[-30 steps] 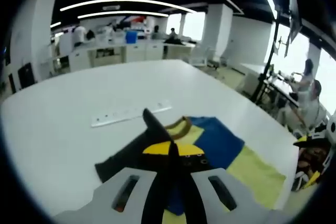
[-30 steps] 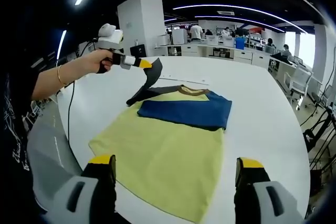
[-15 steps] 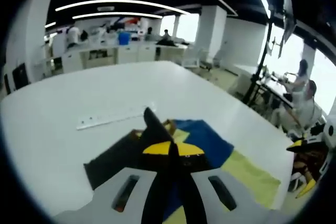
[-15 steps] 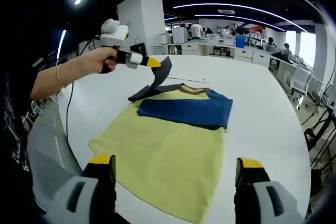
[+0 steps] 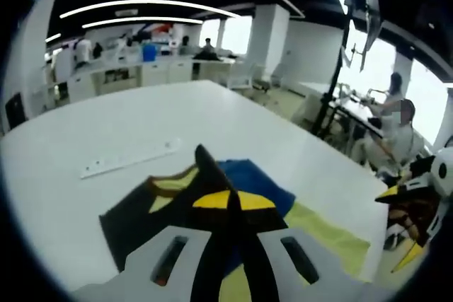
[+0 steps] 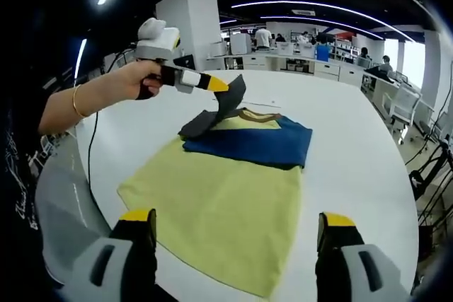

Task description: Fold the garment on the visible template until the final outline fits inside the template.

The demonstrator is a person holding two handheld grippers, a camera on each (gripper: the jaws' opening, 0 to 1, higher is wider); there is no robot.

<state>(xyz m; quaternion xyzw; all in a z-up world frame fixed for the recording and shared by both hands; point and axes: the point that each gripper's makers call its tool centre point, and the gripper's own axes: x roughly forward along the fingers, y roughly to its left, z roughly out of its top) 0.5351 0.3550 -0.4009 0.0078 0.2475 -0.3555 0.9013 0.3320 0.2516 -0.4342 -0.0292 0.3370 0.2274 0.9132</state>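
Shirt [image 6: 226, 196] lies flat on the white counter [image 6: 354, 139]. Blue sleeve [image 6: 258, 146] is already folded across the chest. Left claw [image 6: 226, 90] is clamped on the dark sleeve [image 6: 212, 114], lifted mid-fold. Right claw [image 6: 237, 235] is spread wide, holding nothing, near the hem. Bottom fold is still to do; I can't make out any template. Power strip [image 5: 127, 160] lies beyond the collar, clear of the work.

Left tongs [image 6: 225, 85] clamped shut, right tongs [image 6: 237, 225] — agape

A T-shirt [image 6: 226, 189] is being spread on the table [image 6: 354, 139], its sleeve [image 6: 212, 114] being held above by the left gripper [image 6: 223, 86].
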